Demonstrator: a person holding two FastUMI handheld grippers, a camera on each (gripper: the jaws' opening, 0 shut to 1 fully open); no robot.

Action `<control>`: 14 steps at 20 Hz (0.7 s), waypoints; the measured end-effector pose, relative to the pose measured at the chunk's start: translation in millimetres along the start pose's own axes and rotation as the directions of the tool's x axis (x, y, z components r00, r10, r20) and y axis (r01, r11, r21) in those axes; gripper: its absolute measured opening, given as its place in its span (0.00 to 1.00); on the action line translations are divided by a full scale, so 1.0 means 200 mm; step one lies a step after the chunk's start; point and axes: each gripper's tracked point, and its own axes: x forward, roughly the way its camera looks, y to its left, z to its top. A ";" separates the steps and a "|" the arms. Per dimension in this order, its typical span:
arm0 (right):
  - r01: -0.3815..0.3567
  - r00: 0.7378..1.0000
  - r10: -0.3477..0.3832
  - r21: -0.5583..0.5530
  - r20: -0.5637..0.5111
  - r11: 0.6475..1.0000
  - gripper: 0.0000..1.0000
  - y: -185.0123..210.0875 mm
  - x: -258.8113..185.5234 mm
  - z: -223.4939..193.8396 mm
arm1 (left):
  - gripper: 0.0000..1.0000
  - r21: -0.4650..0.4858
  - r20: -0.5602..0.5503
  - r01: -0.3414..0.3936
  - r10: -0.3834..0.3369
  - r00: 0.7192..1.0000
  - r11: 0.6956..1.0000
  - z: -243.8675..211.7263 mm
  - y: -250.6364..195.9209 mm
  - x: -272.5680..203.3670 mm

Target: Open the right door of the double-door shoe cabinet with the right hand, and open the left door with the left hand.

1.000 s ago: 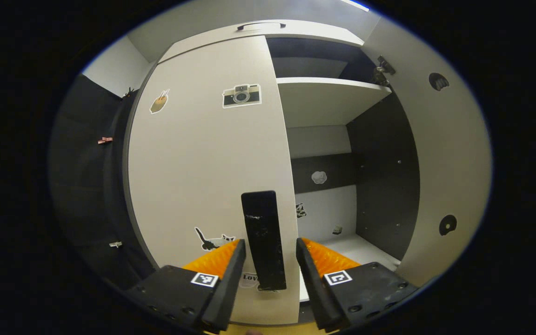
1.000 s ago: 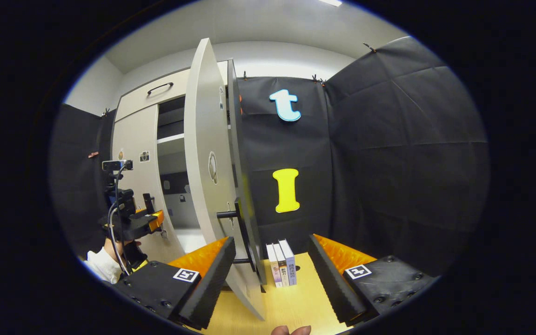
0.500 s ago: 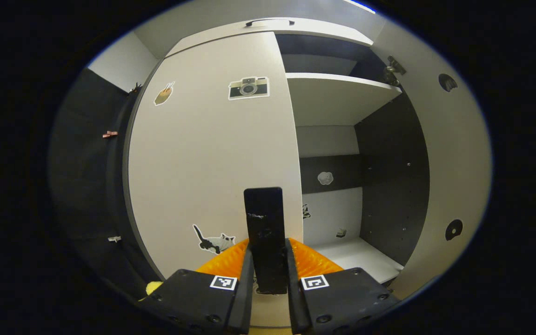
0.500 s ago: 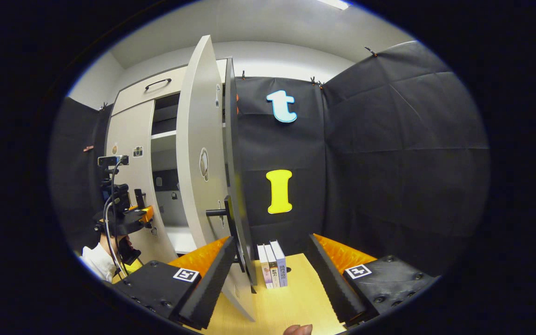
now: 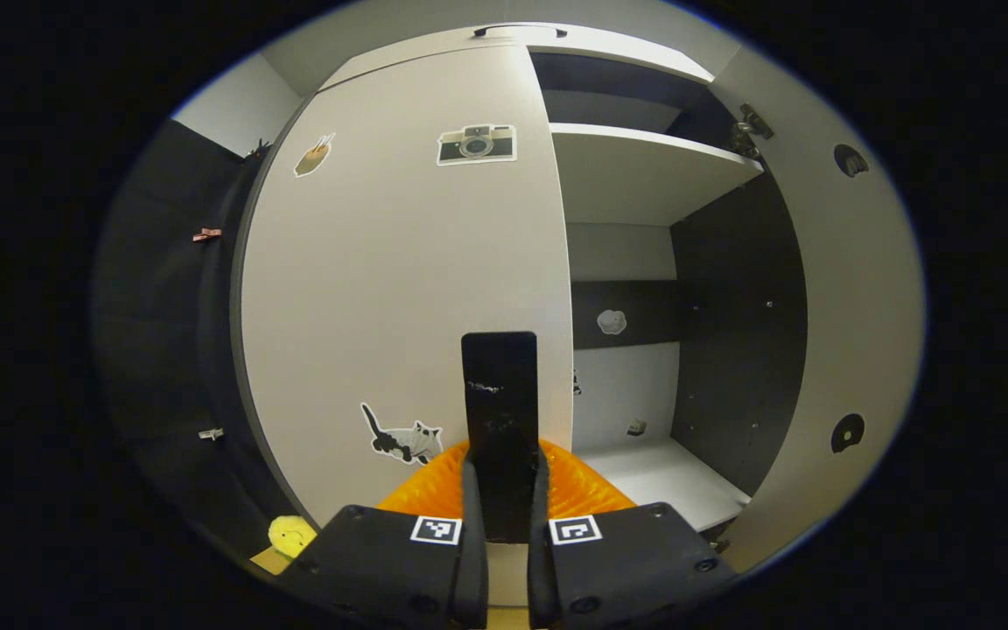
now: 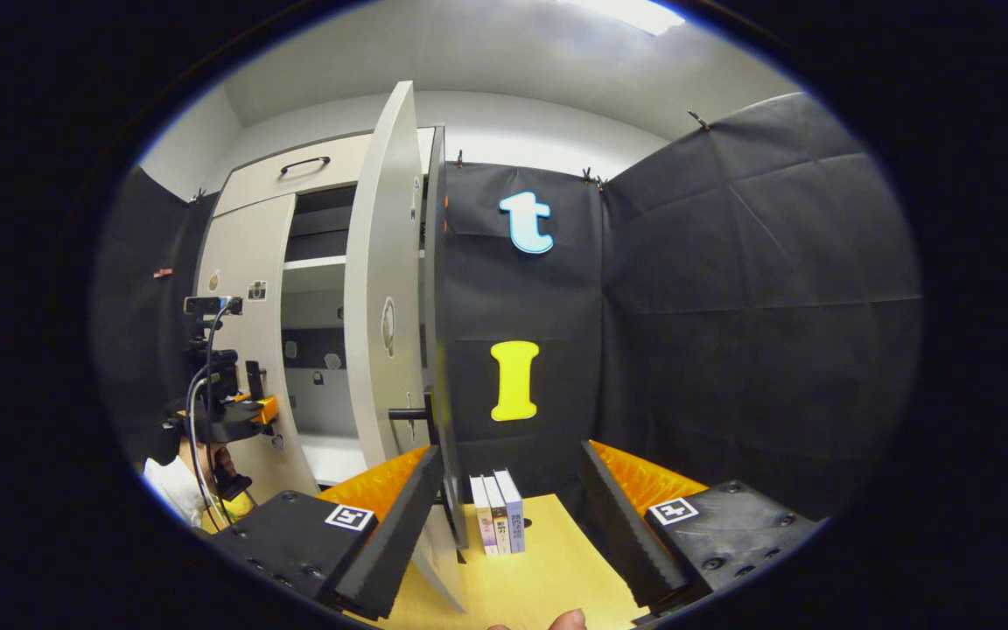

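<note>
At six o'clock in the left gripper view, the left gripper (image 5: 504, 525) has both fingers pressed against the sides of the left door's handle (image 5: 499, 411), a dark upright bar that rises from between them toward the centre. Behind the bar, the left door (image 5: 399, 289) of the shoe cabinet (image 5: 504, 35) spreads from nine o'clock to the middle and lies shut or nearly so. On it are a camera sticker (image 5: 476, 144) at twelve o'clock, a small sticker (image 5: 313, 156) at eleven o'clock and a cat sticker (image 5: 401, 436) at seven o'clock, just beside the fingers. From one to four o'clock the cabinet's right half stands exposed: a pale shelf (image 5: 644, 171) above, a dark side wall, and a pale floor board (image 5: 670, 477) at five o'clock. The right door (image 5: 836, 289) is swung outward at three o'clock, its inner face showing.

In the right gripper view, the right gripper (image 6: 508, 516) at six o'clock has its jaws wide apart, holding nothing. The open right door (image 6: 386, 289) stands edge-on from twelve o'clock down to the left finger, its handle (image 6: 434, 420) close by that finger, though contact cannot be judged. Three books (image 6: 495, 521) stand upright on a wooden surface (image 6: 548, 577) between the fingers, farther off. At nine o'clock the left gripper (image 6: 246, 407) sits at the left door (image 6: 241, 306), held by a person's hand (image 6: 206, 459) in a white sleeve (image 6: 167, 490).
</note>
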 end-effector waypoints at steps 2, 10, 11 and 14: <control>0.003 1.000 -0.003 -0.003 0.019 1.000 0.98 0.01 0.00 0.03 | 0.21 -0.016 -0.004 0.026 -0.026 1.000 1.000 0.01 0.01 -0.04; -0.024 0.999 0.027 -0.050 0.043 0.998 0.98 0.21 -0.07 0.04 | 0.20 -0.034 -0.011 0.079 -0.079 0.997 0.996 -0.02 0.15 -0.40; -0.031 0.999 0.033 -0.058 0.041 0.998 0.98 0.24 -0.07 0.04 | 0.20 -0.038 -0.012 0.083 -0.084 0.996 0.996 -0.03 0.17 -0.44; -0.047 0.998 0.051 -0.079 0.045 0.996 0.98 0.34 -0.10 0.04 | 0.20 -0.037 -0.018 0.094 -0.095 0.995 0.995 -0.03 0.23 -0.52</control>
